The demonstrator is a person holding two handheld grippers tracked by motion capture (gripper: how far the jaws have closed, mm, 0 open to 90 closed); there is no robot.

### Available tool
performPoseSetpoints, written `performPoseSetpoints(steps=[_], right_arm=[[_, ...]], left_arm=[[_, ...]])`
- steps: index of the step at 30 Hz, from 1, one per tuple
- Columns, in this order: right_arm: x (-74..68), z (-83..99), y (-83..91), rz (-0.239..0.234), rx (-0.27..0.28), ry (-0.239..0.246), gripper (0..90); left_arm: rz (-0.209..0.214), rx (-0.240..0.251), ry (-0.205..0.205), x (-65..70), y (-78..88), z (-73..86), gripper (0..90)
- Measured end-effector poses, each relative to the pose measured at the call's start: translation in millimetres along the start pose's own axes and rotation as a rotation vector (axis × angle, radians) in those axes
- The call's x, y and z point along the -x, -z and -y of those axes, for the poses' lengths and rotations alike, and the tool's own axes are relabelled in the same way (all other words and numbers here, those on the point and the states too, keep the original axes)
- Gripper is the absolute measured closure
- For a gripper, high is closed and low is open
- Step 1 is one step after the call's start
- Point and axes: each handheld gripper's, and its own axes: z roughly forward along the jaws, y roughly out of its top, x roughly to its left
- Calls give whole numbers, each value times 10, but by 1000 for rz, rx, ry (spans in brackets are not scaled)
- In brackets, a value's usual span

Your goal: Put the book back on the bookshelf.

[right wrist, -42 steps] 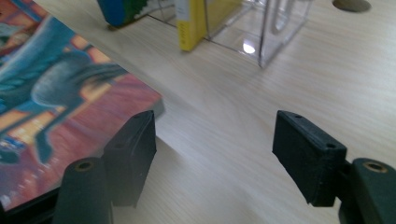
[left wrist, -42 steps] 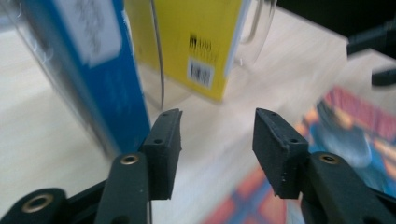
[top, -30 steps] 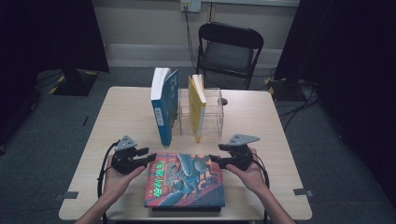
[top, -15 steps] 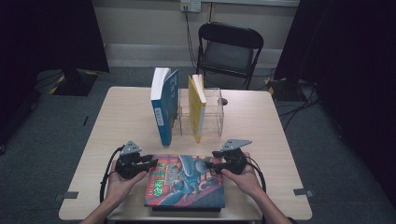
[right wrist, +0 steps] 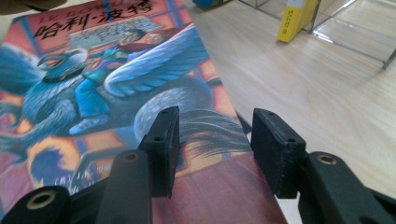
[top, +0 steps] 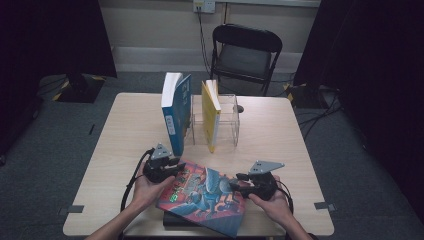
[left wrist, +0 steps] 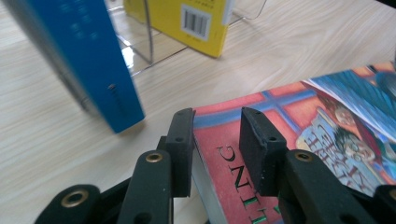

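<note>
Black jaws of the left hand-held gripper (left wrist: 215,140) are pinched on the near left corner of the illustrated book (top: 202,196), one pad against the page edge and the other on the red cover; they closed in a moment ago and now hold. The right hand-held gripper (right wrist: 218,144) straddles the book's right edge with its jaws just closing in; one pad lies over the cover, the other hangs past the edge above the wood, and whether they press is not clear.

In the high view the book lies turned askew at the near edge of the pale wooden surface (top: 125,135), its left side lifted, on top of a dark book (top: 172,219) that peeks out below it. Both hands come in from the bottom, one on each side of it.

Farther back stands a clear acrylic rack (top: 230,117). A blue book (top: 177,112) leans upright at its left, and a yellow book (top: 211,115) stands inside it. Beyond the surface sits a black folding chair (top: 245,50).
</note>
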Motion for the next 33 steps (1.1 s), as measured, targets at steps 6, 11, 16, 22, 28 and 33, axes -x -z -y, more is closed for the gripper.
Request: performPoseSetpoints(steps=[6,11,16,22,28,33], right_arm=[[-55,45,71,11,-5,3,531],[-41,-34,-31,-14,-9,4,506],[-99,-167,-190,-29,-25,41,466],[-110,-272,-295,-37,-44,46,490],[-88,-249,-292,-51,-36,29,496],[-84,-239,-290,-50,-31,28,496]], left_arm=[[58,7,9,-31,-16,2,652],[76,-9,-3,3,125,90,627],[80,-10,2,61,283,205,549],[107,-18,28,97,493,375,515],[122,-37,29,146,667,486,463],[140,-44,19,195,763,575,436]])
